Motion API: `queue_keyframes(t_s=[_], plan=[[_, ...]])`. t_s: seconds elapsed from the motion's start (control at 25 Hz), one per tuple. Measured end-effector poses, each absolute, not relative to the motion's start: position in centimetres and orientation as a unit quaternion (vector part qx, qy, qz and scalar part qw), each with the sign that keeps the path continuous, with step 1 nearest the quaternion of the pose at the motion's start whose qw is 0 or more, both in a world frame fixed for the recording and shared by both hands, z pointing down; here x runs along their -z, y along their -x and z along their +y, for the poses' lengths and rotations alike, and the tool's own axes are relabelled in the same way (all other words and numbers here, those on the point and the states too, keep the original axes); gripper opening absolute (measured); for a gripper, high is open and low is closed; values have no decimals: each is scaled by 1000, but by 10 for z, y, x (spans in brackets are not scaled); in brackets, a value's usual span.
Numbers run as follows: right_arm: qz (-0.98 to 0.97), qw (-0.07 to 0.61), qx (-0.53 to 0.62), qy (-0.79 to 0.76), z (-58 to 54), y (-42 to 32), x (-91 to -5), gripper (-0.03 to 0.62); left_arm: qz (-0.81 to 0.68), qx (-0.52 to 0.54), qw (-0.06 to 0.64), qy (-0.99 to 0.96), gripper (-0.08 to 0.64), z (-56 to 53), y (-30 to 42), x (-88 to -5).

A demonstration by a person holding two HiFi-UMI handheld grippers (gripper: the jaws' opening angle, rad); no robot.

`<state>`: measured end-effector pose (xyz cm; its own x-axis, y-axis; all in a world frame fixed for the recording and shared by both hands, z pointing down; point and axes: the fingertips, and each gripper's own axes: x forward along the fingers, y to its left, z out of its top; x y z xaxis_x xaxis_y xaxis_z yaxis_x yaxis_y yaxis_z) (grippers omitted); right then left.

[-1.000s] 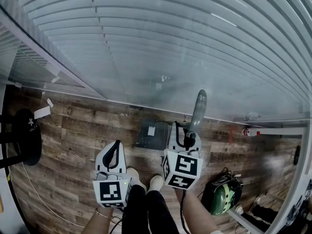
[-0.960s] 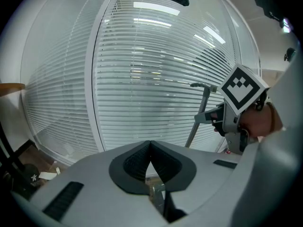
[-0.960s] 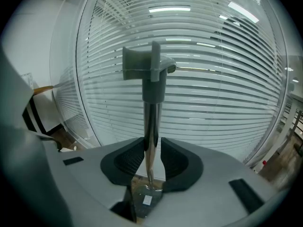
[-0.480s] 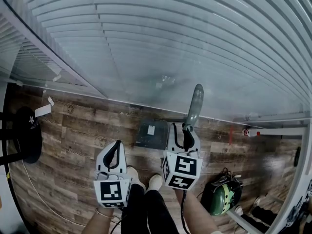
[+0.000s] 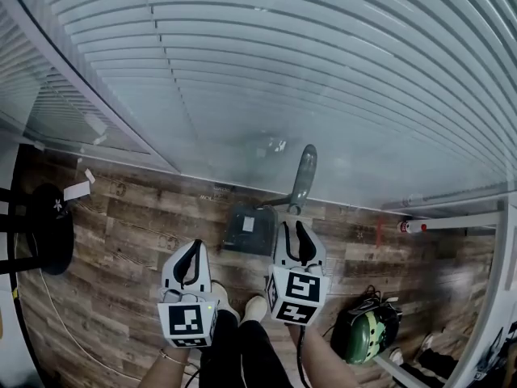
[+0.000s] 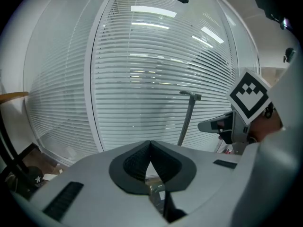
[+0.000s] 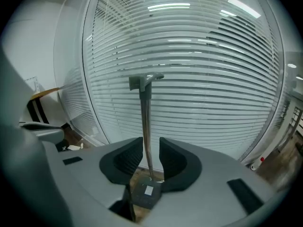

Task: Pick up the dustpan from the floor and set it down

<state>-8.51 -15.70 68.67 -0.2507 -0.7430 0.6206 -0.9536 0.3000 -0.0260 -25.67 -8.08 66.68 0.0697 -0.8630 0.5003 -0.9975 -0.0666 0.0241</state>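
Observation:
The dustpan [image 5: 249,229] stands on the wooden floor, its dark pan flat and its long grey handle [image 5: 303,176] upright against the blinds. My right gripper [image 5: 296,231] is just short of the handle's foot. Its jaws have just been opening and stand apart, touching nothing. In the right gripper view the handle [image 7: 146,122] shows through the gap beyond the right gripper [image 7: 150,151], with the pan [image 7: 144,194] below. My left gripper [image 5: 192,253] hovers to the left of the pan, shut and empty. In the left gripper view, the left gripper [image 6: 150,144] is in front and the handle [image 6: 187,119] is to the right.
A glass wall with white blinds [image 5: 323,71] runs right behind the dustpan. A black stool [image 5: 40,226] stands at the left, with a paper scrap [image 5: 77,190] near it. A green helmet [image 5: 367,330] lies at the lower right. The person's shoes [image 5: 234,304] are below the grippers.
The right gripper's jaws came off the dustpan handle and drew back toward the person. The handle now stands free against the blinds. The left gripper shifted slightly and stays shut.

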Motion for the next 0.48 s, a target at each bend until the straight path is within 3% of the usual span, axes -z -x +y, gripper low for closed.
queue_keyframes(t_s=[0.48], plan=[[-770, 260, -192, -550, -128, 43, -592, 114, -674, -146, 160, -706, 17, -86, 249, -555]])
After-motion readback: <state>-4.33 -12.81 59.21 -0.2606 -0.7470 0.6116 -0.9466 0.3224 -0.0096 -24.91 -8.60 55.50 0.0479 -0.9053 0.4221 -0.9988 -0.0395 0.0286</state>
